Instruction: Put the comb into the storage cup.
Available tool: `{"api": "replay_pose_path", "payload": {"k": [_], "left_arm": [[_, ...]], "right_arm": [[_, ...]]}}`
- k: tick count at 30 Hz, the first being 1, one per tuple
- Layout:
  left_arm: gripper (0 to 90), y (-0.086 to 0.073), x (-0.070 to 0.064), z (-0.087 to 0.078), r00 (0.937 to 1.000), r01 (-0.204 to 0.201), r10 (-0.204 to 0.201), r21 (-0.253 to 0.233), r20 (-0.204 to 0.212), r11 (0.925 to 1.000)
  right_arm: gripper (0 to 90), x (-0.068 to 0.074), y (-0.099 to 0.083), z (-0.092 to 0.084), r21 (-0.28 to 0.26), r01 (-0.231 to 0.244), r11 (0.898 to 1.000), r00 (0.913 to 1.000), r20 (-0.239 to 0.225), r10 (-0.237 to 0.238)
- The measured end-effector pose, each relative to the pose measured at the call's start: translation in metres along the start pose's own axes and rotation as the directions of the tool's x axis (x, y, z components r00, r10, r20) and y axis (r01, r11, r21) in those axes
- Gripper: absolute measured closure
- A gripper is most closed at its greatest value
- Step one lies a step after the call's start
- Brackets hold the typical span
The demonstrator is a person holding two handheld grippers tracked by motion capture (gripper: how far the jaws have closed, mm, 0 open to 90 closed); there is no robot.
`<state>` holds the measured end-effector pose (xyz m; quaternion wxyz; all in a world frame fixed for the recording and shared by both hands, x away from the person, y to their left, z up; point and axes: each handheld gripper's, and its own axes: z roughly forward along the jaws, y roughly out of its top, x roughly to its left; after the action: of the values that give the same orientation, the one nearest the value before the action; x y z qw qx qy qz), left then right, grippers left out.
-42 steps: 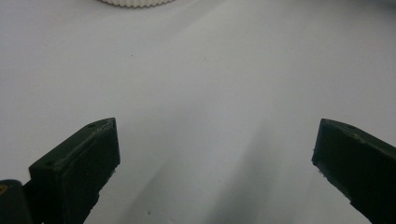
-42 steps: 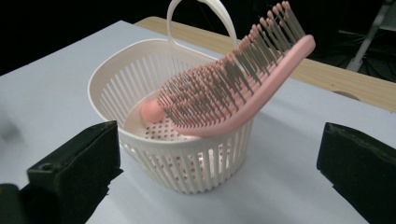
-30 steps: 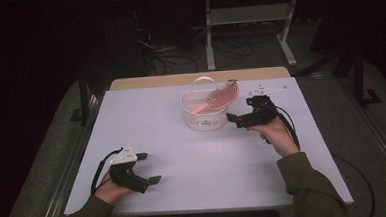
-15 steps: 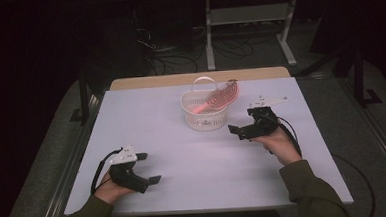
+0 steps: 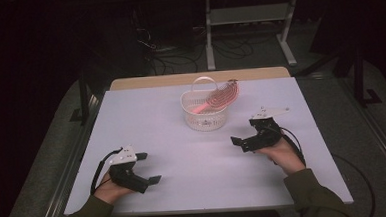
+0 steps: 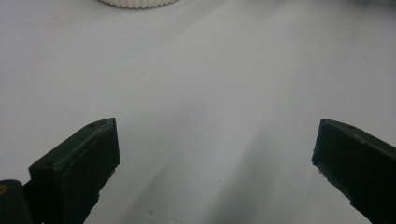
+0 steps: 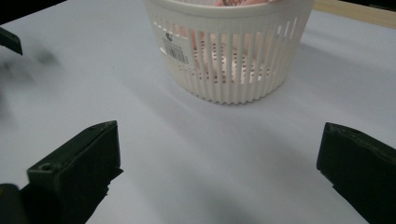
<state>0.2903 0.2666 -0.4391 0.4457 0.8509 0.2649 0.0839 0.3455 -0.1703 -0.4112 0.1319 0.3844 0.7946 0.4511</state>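
On my screen the white basket [image 5: 205,113] sits toward the far middle of the table [image 5: 183,154], with a pink brush [image 5: 215,100] lying in it and leaning out over the right rim. My right gripper [image 5: 244,142] is near the basket's right side, jaws wide apart, gripping nothing. My left gripper [image 5: 145,167] is at the near left, also wide open and empty.

The left gripper [image 6: 215,158] hangs low over the bare white surface [image 6: 205,84], jaws spread wide apart; a white ribbed basket [image 6: 137,3] base edges the top.
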Motion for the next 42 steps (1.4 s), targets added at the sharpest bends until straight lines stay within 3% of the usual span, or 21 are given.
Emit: {"api": "replay_pose_path", "payload": {"k": [20,33,42], "left_arm": [[0.5,0.001,-0.001,-0.001,1.0000,-0.005,0.005,-0.006,0.003,1.0000],[0.5,0.002,-0.002,0.000,1.0000,-0.006,0.006,-0.006,0.006,1.0000],[0.5,0.002,-0.002,0.000,0.9999,-0.010,0.010,-0.010,0.004,0.9999]], "right_arm": [[0.0,0.017,-0.032,-0.019,0.030,0.006,1.000,1.0000,0.002,-0.006],[0.0,0.020,-0.059,-0.035,0.012,-0.016,1.000,0.9999,0.004,0.016],[0.0,0.019,-0.069,-0.032,0.037,0.007,0.999,0.9997,0.021,-0.008]]}}
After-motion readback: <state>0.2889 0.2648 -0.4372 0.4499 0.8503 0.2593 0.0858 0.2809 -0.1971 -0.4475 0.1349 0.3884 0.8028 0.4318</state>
